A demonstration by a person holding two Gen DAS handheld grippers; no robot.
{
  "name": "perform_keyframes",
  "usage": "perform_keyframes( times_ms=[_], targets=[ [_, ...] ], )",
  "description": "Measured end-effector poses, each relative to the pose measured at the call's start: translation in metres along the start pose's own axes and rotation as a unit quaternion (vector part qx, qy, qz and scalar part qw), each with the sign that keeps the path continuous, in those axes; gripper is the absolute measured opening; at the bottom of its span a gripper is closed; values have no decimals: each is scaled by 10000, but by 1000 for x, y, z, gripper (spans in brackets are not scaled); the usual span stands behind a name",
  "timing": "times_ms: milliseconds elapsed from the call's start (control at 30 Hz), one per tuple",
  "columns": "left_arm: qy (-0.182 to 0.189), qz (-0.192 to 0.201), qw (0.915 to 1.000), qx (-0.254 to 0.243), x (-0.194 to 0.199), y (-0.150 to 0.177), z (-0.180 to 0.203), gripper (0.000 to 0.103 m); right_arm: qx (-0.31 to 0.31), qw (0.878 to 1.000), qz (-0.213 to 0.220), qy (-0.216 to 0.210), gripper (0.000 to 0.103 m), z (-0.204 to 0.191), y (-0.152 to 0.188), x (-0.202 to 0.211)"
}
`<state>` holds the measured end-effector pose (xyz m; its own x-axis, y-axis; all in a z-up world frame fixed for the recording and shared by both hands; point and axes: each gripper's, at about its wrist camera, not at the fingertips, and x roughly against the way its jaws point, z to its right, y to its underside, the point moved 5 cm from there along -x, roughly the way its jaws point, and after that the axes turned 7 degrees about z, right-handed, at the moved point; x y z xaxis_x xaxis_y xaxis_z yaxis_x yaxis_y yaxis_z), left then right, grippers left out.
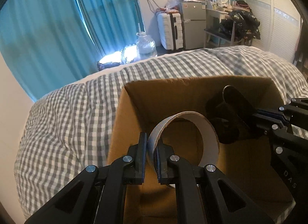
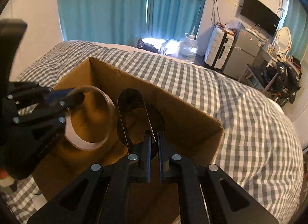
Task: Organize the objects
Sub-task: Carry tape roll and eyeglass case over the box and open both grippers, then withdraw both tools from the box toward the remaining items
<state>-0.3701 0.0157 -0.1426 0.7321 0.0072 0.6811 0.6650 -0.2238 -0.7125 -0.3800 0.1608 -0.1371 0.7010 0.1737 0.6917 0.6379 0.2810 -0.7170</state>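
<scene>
One cardboard box (image 1: 134,108), one tape roll (image 1: 209,133), one black clip (image 2: 130,116), two claws.

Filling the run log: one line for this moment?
left gripper: shut on tape roll | right gripper: shut on black clip | both over cardboard box | box on checked bedspread

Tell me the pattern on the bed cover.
Grey-and-white gingham check on the bed cover, clearest in the right wrist view.

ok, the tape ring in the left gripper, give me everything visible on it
The tape ring is a wide, nearly empty roll: pale, cardboard-like band, whitish inner face, thin brown edge, large open centre. It stands on edge, tilted, held over the open cardboard box. The left gripper is shut on its wall, one finger outside, one inside. Nothing else appears to touch it.
</scene>
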Motion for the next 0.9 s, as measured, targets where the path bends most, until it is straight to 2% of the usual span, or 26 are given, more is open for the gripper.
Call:
perform_keyframes(
  times_ms=[167,267,300,333,367,433,467,567,700,900],
  targets=[
    [173,10,9998,-85,12,-3,4,12,-6,10000,61,-34,6,-2,-2,10],
    [193,64,9997,-115,26,-9,4,26,-77,9999,135,-38,12,-3,-5,21],
    [176,59,9998,-116,29,-11,4,36,-121,9998,177,-30,14,-2,-8,27],
    [121,55,9998,-118,34,-12,3,52,-153,9996,216,-45,21,-2,-10,33],
    [55,64,9999,-122,37,-15,1,59,-179,9995,252,-58,27,-2,-12,38],
    [-21,187,9998,-118,52,-19,-1,85,-237,9989,416,1,57,-1,-18,58],
    [-14,242,9997,-100,58,-22,-2,88,-251,9983,527,74,60,0,-22,70],
    [144,332,9993,-48,82,-30,-1,93,-262,9968,731,163,62,1,-29,100],
    [68,432,9990,13,116,-40,-1,93,-273,9947,946,288,65,6,-37,147],
    [92,875,9961,54,193,-56,-2,94,-228,9901,1284,522,66,5,-50,223]
  ],
)
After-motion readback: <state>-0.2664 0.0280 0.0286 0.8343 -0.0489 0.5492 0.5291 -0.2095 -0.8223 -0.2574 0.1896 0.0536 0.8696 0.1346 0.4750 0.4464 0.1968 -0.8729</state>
